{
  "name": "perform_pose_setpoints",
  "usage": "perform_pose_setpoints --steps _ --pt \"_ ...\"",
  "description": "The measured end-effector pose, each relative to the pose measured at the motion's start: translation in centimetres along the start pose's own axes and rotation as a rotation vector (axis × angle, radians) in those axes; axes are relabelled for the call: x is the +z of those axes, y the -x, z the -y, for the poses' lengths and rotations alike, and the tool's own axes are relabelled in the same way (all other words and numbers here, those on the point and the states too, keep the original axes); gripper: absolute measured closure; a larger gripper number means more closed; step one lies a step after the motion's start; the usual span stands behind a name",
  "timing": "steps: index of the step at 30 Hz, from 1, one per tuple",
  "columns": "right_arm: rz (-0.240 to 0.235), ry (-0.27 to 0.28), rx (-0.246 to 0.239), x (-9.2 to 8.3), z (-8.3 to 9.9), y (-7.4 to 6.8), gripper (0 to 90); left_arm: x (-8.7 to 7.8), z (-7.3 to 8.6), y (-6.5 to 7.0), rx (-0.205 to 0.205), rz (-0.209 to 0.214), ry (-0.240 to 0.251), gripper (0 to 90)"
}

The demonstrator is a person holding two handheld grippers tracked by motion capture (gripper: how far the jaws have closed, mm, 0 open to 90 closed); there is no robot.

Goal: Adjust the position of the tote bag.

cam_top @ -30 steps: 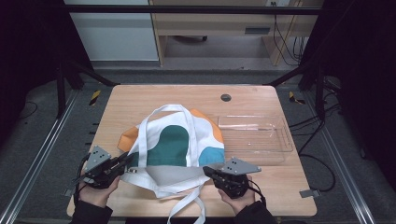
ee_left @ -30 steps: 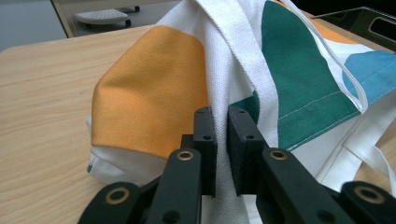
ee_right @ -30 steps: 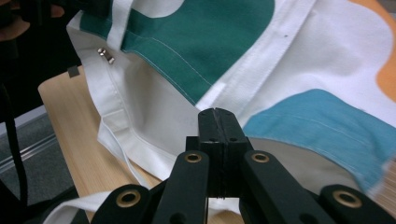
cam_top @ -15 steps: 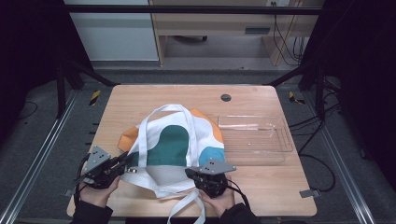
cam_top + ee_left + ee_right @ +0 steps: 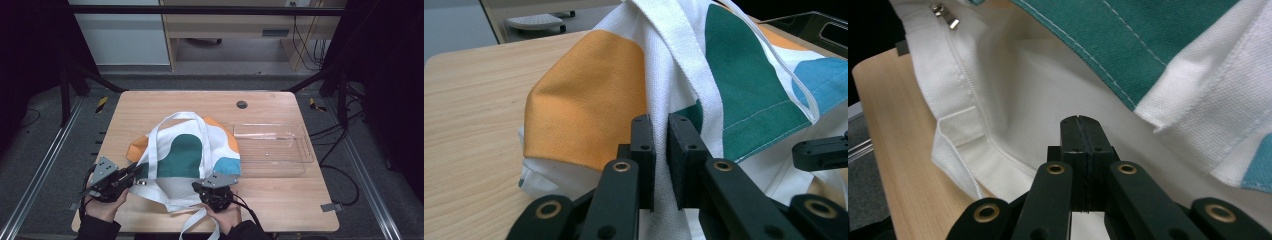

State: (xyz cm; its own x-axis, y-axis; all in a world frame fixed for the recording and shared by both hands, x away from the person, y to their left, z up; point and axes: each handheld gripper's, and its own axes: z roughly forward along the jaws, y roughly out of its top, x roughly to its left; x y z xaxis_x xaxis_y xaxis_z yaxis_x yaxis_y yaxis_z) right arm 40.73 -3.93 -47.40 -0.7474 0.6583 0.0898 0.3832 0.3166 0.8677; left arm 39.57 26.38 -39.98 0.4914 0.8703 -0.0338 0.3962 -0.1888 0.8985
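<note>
A white tote bag [image 5: 185, 155] with green, orange and blue patches lies in the middle of the wooden table [image 5: 150, 105], its mouth and straps toward the near edge. My left gripper [image 5: 136, 172] is at the bag's near left corner. In the left gripper view its jaws [image 5: 661, 125] are shut on a fold of white bag fabric [image 5: 584, 95]. My right gripper [image 5: 197, 186] sits at the bag's near edge, left of the blue patch. In the right gripper view it [image 5: 1081, 122] is shut with nothing between the pads, its tip over the white lining [image 5: 1018, 85].
A clear plastic tray [image 5: 272, 150] stands right of the bag, touching its edge. A round dark hole [image 5: 242, 104] sits in the tabletop at the back. A metal zipper pull [image 5: 945, 17] hangs at the bag's rim. The bag's straps trail off the near edge.
The right gripper has slid left and slightly down, from beside the bag's right corner to its mouth. The left gripper has kept still with the fabric in it.
</note>
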Motion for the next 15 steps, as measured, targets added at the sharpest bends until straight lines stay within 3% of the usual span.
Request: perform_pose_setpoints --steps 4,9,15 --pt "0.022 0.012 0.003 0.1 0.0 0.0 90.0 0.0 0.0 0.0 0.000 0.001 -0.002 81.9" --pt "0.048 0.069 -0.001 -1.0 -0.4 0.2 90.0 0.1 0.0 -0.1 -0.003 0.009 -0.006 81.9" --pt "0.051 0.107 -0.006 -1.8 -0.9 0.0 90.0 0.1 0.0 -0.1 -0.003 0.011 -0.009 81.9"
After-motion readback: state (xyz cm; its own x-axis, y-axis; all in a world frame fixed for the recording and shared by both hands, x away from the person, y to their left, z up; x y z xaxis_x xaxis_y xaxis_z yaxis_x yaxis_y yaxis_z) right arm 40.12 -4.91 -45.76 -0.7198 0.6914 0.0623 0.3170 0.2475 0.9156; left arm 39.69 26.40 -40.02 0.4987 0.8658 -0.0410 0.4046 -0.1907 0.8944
